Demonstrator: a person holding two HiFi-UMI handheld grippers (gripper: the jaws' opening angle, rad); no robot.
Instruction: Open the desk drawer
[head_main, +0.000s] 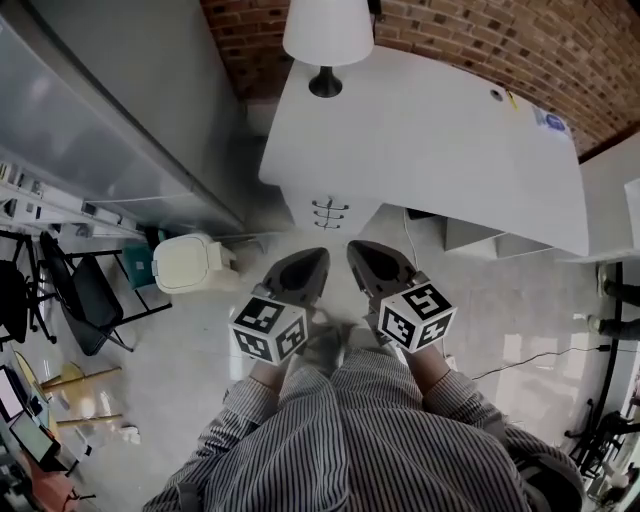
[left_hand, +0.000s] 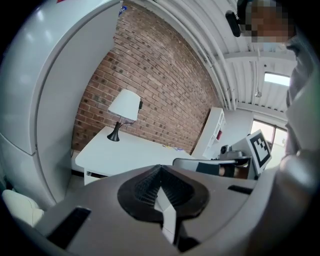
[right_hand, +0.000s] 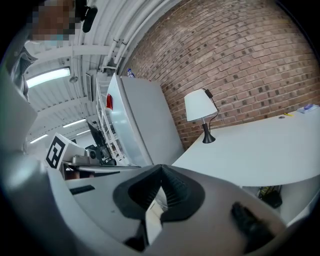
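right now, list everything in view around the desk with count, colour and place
brick wall: one, red, far side
flat-topped desk: one, white, against that wall
shaded table lamp: one, white with black base, desk corner by wall
handled desk drawers: three, white, under desk's near end
lidded plastic bin: one, cream, floor left of drawers
folding chair: one, black, far left
left gripper: one, grey, shut, empty, short of drawers
right gripper: one, grey, shut, empty, beside left
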